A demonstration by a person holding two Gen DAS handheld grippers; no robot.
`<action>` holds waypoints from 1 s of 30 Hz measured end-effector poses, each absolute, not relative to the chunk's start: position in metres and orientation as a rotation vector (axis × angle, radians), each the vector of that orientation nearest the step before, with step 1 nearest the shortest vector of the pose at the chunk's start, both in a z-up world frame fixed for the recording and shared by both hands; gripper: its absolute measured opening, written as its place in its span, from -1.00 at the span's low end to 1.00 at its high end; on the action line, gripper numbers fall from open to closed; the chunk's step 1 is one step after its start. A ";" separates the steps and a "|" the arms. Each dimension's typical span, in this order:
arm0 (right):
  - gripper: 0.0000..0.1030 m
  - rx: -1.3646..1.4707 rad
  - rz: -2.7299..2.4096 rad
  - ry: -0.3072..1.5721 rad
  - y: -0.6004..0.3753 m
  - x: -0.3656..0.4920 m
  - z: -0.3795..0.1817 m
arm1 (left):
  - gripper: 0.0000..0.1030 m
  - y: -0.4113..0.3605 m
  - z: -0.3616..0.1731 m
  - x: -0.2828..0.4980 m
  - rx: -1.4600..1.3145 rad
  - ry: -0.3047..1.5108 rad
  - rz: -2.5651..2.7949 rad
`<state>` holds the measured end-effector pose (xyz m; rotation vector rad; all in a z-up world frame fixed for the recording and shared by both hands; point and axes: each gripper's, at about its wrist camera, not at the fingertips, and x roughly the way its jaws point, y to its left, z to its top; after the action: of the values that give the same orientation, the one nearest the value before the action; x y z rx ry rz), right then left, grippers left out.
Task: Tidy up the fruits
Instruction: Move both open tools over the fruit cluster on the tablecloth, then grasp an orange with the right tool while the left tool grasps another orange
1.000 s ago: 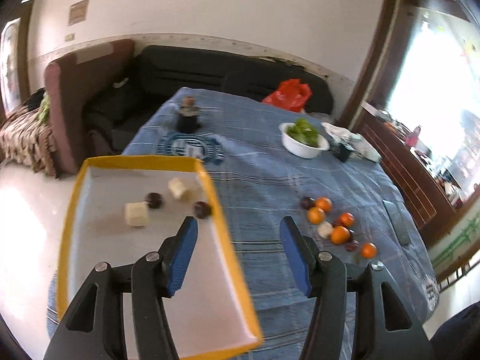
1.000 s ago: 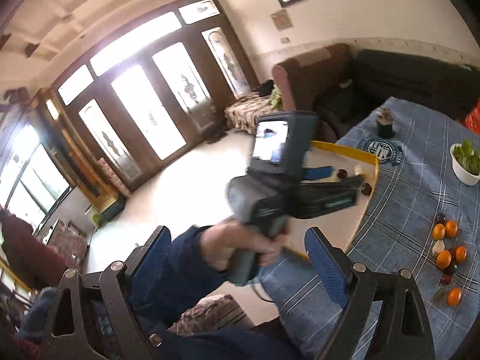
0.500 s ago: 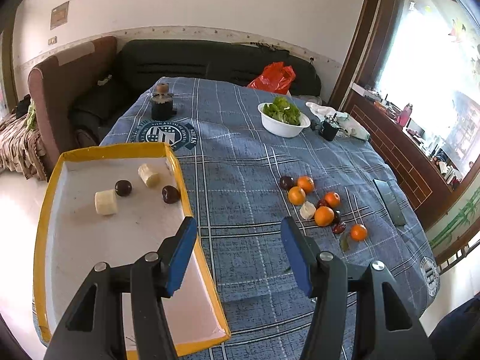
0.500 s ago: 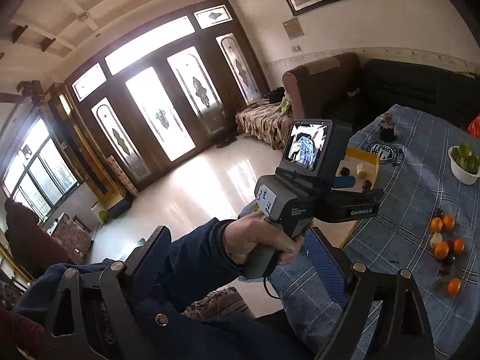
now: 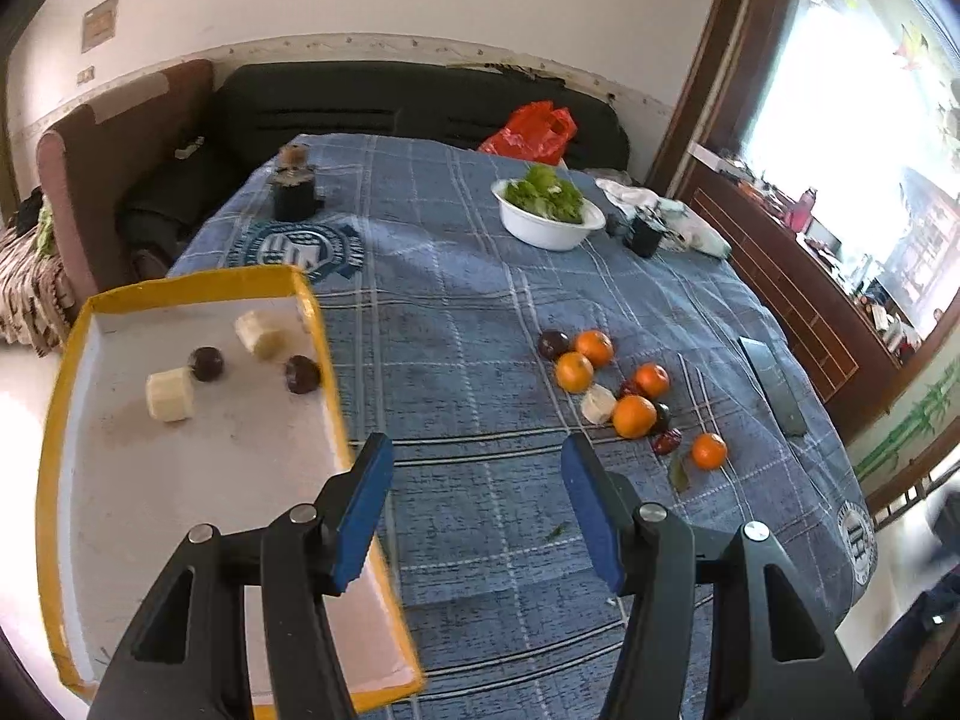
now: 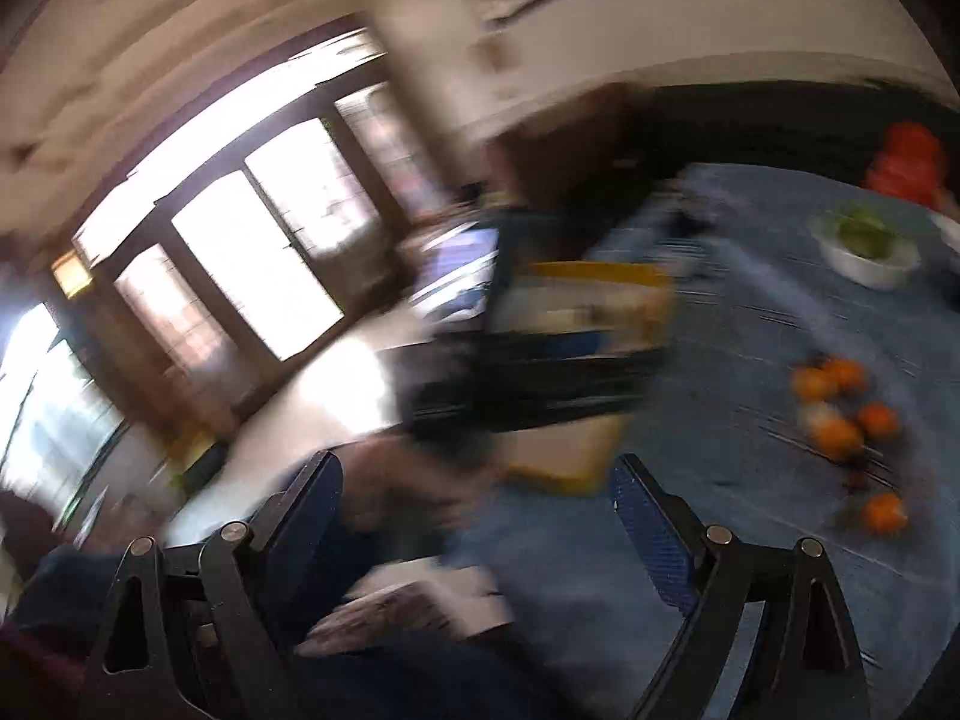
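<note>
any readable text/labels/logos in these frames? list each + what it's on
None can be read.
Round crest printed on the blue tablecloth: lettering too small to read.
Second crest at the cloth's near corner: also unreadable.
Wall plaque: too small.
Right wrist view: motion-blurred, nothing legible.

Blue-clothed table (image 5: 456, 324), yellow-rimmed tray (image 5: 60, 372), oranges (image 5: 633, 416), salad bowl (image 5: 549, 228)

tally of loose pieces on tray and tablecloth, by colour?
Orange: 5, all on the tablecloth, e.g.
Dark purple: 4, two on the tray, e.g.
Pale cut pieces: 3, e.g.
Small dark red: 2, e.g.
Total: 14
</note>
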<state>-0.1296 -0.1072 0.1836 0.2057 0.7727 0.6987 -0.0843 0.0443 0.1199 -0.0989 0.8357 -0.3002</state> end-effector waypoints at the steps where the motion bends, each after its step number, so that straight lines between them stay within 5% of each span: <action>1: 0.82 0.211 0.591 0.756 -0.126 -0.121 0.176 | 0.12 0.037 0.117 -0.083 -0.089 0.843 -0.313; 6: 0.81 0.259 0.218 0.780 -0.213 -0.079 0.129 | 0.11 -0.002 0.102 -0.080 -0.051 0.871 -0.382; 8: 0.64 0.314 0.146 0.830 -0.240 -0.064 0.104 | 0.11 -0.022 0.095 -0.078 -0.024 0.881 -0.407; 10: 0.20 0.347 0.120 0.891 -0.254 -0.051 0.081 | 0.11 -0.037 0.088 -0.076 0.000 0.894 -0.423; 13: 0.11 0.327 0.100 0.943 -0.256 -0.035 0.059 | 0.11 -0.048 0.080 -0.070 0.005 0.916 -0.436; 30: 0.01 0.211 0.152 0.996 -0.244 -0.026 0.018 | 0.11 -0.075 0.058 -0.046 0.072 0.935 -0.434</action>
<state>-0.0262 -0.2438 0.0181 0.2112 0.9960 0.1520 -0.0462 -0.0754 0.0579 0.0723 0.9355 -0.4345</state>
